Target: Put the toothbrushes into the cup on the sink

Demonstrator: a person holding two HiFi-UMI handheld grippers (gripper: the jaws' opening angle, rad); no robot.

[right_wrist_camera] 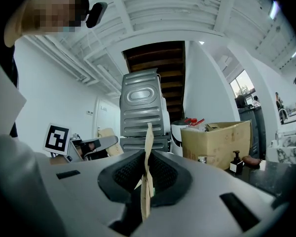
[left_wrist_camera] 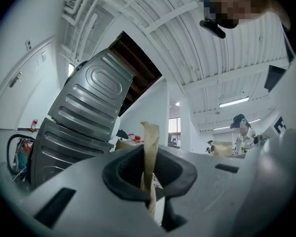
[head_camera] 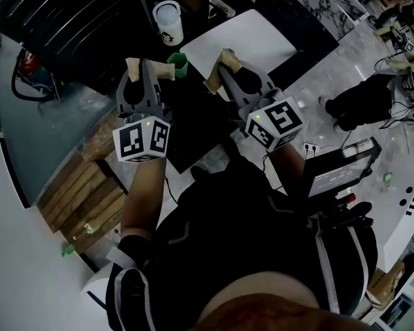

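A lab or workshop hall: a ribbed white ceiling overhead, a cardboard box beyond the right gripper, and a stand-alone sink tabletop ahead.

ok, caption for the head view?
Left tool and right tool, shut, raised before sink, green cup and white cup.

White lidded tub, on the dark counter, far end. Slatted wooden pallet, on the floor, lower left. Black screened device, right side. Grey ribbed metal panel, standing. Open cardboard box beside the panel. Small dark pump bottle in front, possibly soap.
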